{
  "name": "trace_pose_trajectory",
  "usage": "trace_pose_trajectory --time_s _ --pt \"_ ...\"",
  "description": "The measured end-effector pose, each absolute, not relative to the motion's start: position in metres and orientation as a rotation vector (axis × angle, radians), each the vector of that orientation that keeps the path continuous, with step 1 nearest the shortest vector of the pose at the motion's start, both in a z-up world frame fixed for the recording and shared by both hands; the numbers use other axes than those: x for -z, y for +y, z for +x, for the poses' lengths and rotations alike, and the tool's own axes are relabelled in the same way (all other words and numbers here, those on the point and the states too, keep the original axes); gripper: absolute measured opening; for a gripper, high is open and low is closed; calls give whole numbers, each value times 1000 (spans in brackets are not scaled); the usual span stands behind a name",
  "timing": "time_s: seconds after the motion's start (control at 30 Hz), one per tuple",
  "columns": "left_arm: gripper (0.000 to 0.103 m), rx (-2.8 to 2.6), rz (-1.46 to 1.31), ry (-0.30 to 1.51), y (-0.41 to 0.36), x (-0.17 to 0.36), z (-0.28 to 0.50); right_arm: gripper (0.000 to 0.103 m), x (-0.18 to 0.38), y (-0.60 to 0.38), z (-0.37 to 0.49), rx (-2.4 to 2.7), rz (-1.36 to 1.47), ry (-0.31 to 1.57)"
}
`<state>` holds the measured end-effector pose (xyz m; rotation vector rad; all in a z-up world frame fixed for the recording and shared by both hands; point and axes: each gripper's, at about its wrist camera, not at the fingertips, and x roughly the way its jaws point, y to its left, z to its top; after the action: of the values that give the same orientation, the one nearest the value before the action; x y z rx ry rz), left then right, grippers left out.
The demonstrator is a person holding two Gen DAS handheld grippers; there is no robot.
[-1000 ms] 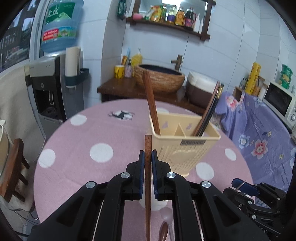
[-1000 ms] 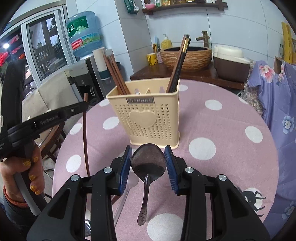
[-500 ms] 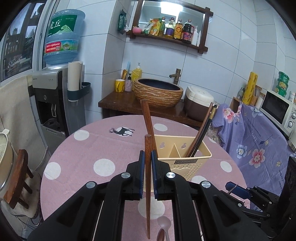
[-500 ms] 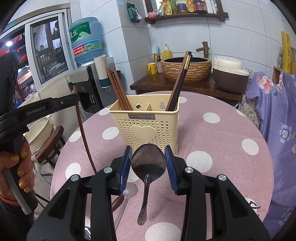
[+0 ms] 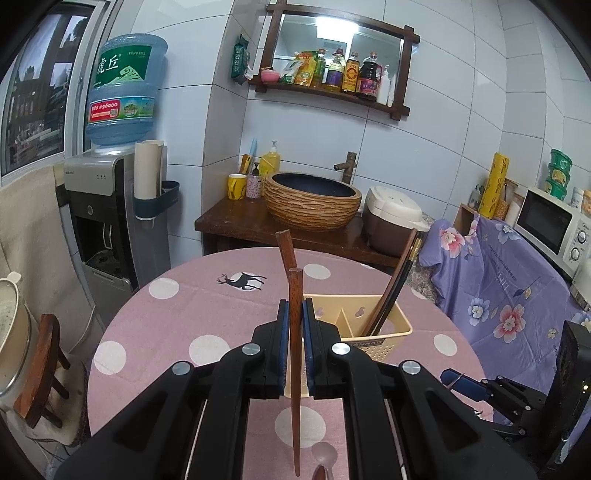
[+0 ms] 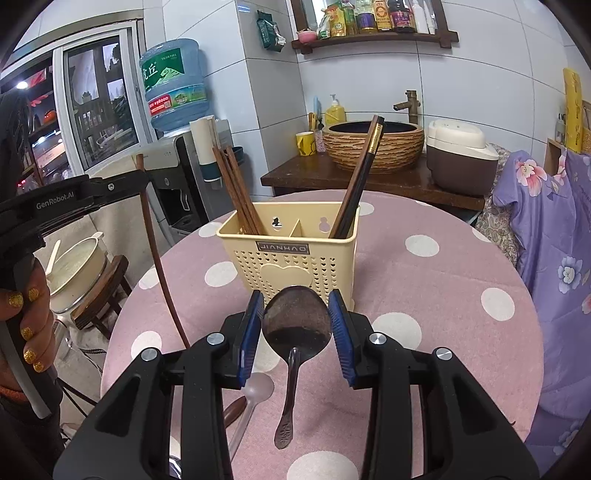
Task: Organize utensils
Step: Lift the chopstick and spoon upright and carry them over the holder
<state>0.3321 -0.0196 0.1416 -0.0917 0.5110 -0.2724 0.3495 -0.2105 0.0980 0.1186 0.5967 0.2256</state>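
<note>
Wooden chopstick (image 5: 295,354) clamped upright in left gripper (image 5: 295,325), above table (image 5: 192,306), near holder (image 5: 391,332). Metal spoon (image 6: 297,321) pinched by bowl in right gripper (image 6: 297,325). Holder's left compartment hidden behind left gripper. Loose spoons (image 6: 247,402) partly hidden.

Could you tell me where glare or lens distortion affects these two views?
Left wrist view: a ceiling light glares in the mirror, and the wall tiles bow near the edges. Right wrist view: the window is dim with small bright spots, black corners vignette the frame, and the spoon stays sharp.
</note>
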Motion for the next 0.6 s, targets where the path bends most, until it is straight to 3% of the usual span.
trace_pose_trajectory --time_s 0.6 --pt "8 223 -210 230 -35 -266 366 37 -230 -218 429 -112 141 285"
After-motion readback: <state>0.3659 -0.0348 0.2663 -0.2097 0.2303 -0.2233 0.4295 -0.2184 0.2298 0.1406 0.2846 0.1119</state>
